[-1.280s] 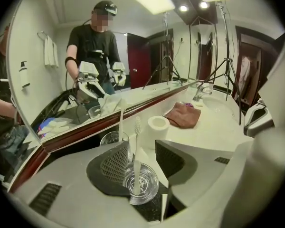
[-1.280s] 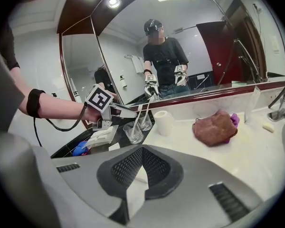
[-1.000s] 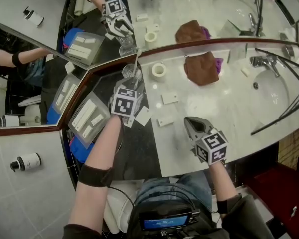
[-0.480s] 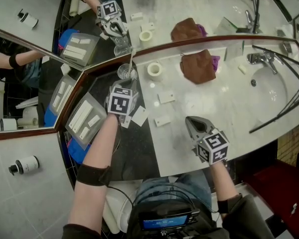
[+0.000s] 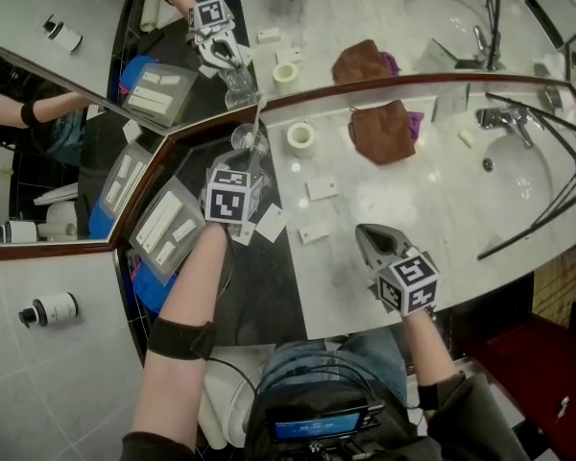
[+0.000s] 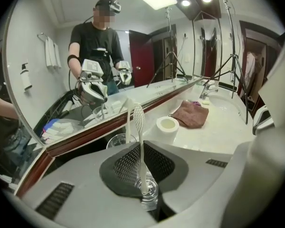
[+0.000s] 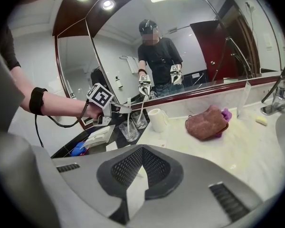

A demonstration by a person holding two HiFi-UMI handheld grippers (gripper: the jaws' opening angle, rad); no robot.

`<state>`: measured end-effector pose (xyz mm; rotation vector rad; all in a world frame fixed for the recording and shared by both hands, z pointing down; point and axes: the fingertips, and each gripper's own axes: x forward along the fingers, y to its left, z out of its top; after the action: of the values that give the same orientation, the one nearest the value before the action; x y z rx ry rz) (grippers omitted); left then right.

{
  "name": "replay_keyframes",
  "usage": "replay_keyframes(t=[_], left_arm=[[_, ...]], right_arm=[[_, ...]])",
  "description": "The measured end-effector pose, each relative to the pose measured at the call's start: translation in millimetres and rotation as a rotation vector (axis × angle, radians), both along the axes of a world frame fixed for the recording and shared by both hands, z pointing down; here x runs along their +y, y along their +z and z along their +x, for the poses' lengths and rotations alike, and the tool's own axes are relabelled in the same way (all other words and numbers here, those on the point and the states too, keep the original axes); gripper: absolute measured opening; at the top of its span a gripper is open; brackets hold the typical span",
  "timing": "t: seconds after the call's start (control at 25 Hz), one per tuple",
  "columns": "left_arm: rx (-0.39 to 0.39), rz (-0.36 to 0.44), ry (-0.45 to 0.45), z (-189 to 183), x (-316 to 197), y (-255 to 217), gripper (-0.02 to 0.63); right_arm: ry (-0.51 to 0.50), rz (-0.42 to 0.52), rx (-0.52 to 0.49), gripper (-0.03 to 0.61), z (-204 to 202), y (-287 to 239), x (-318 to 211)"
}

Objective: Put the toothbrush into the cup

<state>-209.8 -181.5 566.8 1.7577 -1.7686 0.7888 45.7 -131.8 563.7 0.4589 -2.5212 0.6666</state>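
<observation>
A clear glass cup (image 5: 251,142) stands on the black counter strip against the mirror, also seen in the left gripper view (image 6: 148,197) and the right gripper view (image 7: 128,131). A white toothbrush (image 5: 257,121) stands upright in it, head up (image 6: 141,146). My left gripper (image 5: 252,161) hangs over the cup. Its jaws have just been closing and now pinch the toothbrush handle between the dark pads (image 6: 128,163). My right gripper (image 5: 365,233) rests shut and empty over the marble counter (image 7: 135,175), well right of the cup.
Beside the cup stands a white roll (image 5: 300,137), with a brown cloth (image 5: 382,131) farther right. Small white cards (image 5: 324,188) lie mid-counter. The tap (image 5: 504,118) and basin (image 5: 523,176) are at the right. A clear plastic box (image 5: 168,227) sits left of the cup.
The left gripper's jaws, wide in the mirror reflection a second ago, have come together around the toothbrush. The right gripper has stayed put.
</observation>
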Motion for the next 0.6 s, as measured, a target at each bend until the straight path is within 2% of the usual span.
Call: replay_keyframes(t=[0.32, 0.6], left_arm=[[-0.057, 0.144, -0.080, -15.6, 14.2, -62.3, 0.023], [-0.026, 0.333, -0.157, -1.2, 55.3, -137.9, 0.023]], right_arm=[[-0.045, 0.047, -0.032, 0.012, -10.2, -34.9, -0.8], [-0.104, 0.097, -0.059, 0.012, -15.9, -68.2, 4.6]])
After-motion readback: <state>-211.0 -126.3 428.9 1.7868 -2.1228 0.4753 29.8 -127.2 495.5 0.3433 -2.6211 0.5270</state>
